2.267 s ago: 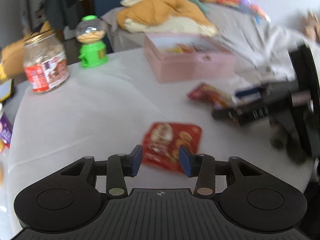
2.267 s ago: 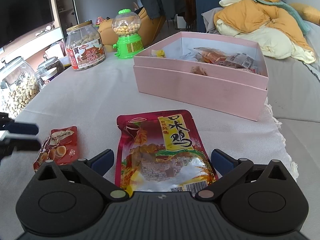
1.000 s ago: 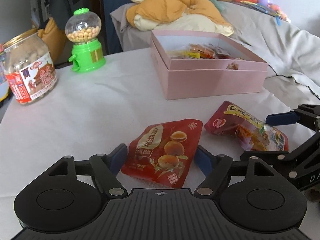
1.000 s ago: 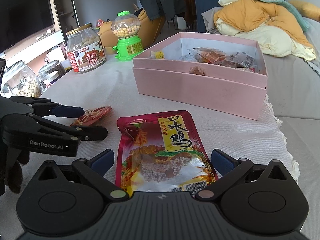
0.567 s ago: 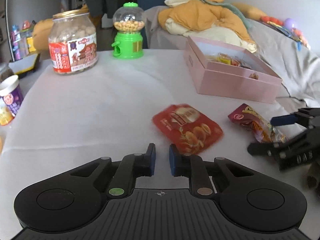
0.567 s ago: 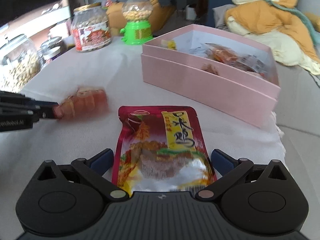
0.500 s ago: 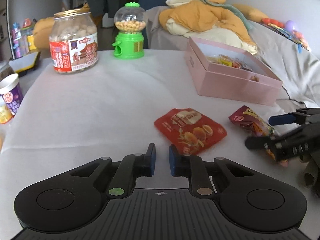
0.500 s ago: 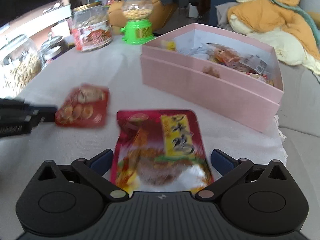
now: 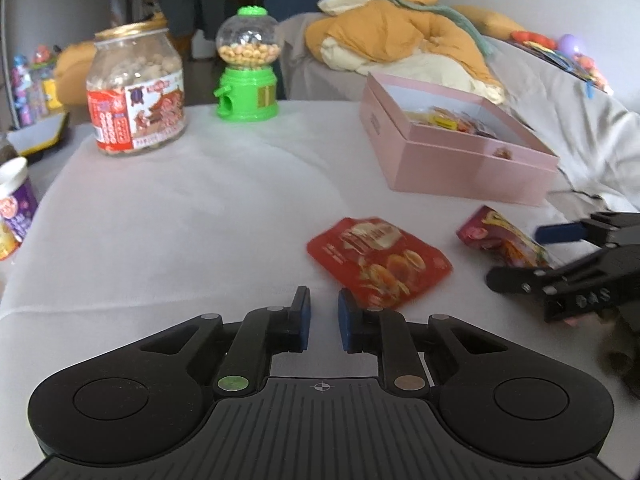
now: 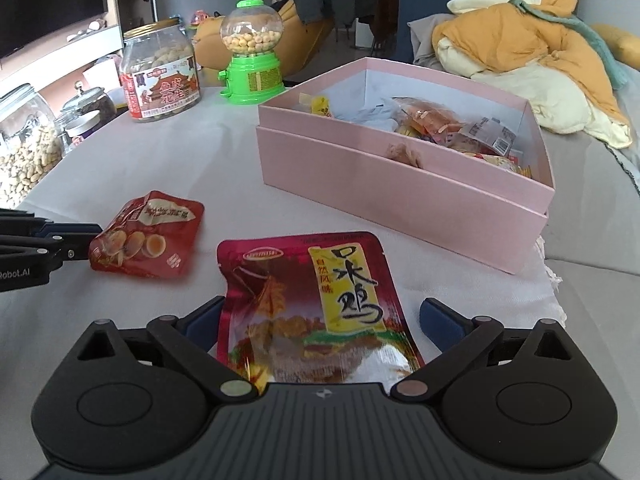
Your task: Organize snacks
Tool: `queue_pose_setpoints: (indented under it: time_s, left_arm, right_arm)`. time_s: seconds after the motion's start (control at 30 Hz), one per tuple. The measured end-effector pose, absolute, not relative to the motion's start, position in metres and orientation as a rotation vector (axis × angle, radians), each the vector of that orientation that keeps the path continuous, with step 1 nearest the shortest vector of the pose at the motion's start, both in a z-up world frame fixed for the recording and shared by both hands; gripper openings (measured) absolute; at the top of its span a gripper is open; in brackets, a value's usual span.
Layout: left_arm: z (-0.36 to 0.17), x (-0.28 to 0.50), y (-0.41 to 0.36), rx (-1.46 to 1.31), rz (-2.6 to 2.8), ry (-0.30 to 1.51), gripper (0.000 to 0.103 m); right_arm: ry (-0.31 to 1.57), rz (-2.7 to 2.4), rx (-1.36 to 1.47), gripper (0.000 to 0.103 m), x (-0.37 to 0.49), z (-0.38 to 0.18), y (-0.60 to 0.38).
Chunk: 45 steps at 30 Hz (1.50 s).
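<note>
A small red snack pouch (image 9: 380,262) lies on the white tablecloth, just ahead and right of my left gripper (image 9: 323,326); it also shows in the right wrist view (image 10: 146,240), where the left fingertips touch its edge. The left jaws are nearly shut with a narrow gap and nothing between them. A larger dark red chicken snack packet (image 10: 316,304) lies between the wide-open fingers of my right gripper (image 10: 320,320); it shows in the left wrist view (image 9: 500,236). An open pink box (image 10: 400,184) holding several snacks stands beyond both packets.
A green gumball dispenser (image 9: 247,66) and a labelled peanut jar (image 9: 136,92) stand at the far left of the table. More jars (image 10: 24,152) line the left edge. A sofa with an orange jacket (image 10: 532,52) lies behind the box.
My left gripper closed, pulled back and left the small red pouch lying flat ahead of it. The right gripper stayed open around the chicken packet.
</note>
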<state>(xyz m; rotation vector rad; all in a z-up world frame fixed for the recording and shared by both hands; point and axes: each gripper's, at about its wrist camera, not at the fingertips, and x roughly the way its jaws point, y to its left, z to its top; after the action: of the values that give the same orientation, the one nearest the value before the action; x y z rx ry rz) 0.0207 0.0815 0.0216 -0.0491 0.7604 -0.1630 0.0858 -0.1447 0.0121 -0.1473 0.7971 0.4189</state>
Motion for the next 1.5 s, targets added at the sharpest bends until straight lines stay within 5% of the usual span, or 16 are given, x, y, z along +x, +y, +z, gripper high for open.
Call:
queue_pose_setpoints:
  time_s: [0.3, 0.63, 0.9, 1.2, 1.3, 1.37, 1.43, 1.5]
  left_arm:
    - [0.052, -0.001, 0.1, -0.191, -0.18, 0.723, 0.023]
    - [0.04, 0.027, 0.027, 0.349, -0.272, 0.837, 0.027]
    - [0.036, 0.036, 0.017, 0.071, -0.473, 0.848, 0.034]
    - [0.038, 0.053, 0.034, 0.073, -0.251, 0.749, 0.033]
    - [0.03, 0.057, 0.014, 0.173, -0.273, 0.764, 0.036]
    - [0.028, 0.058, 0.008, 0.169, -0.335, 0.799, 0.058]
    - [0.028, 0.054, 0.007, 0.166, -0.369, 0.804, 0.068]
    - [0.031, 0.054, 0.009, 0.147, -0.369, 0.781, 0.066]
  right_arm:
    - [0.785, 0.428, -0.092, 0.101, 0.085, 0.012, -0.153]
    - [0.786, 0.436, -0.141, 0.101, 0.064, 0.012, -0.165]
    - [0.789, 0.425, -0.104, 0.102, 0.065, 0.011, -0.172]
    - [0.787, 0.428, -0.09, 0.102, 0.065, 0.011, -0.174]
    - [0.787, 0.427, -0.092, 0.102, 0.065, 0.011, -0.175]
    - [0.787, 0.427, -0.093, 0.102, 0.065, 0.011, -0.175]
    - [0.787, 0.426, -0.095, 0.103, 0.065, 0.011, -0.174]
    - [0.787, 0.426, -0.098, 0.103, 0.065, 0.01, -0.174]
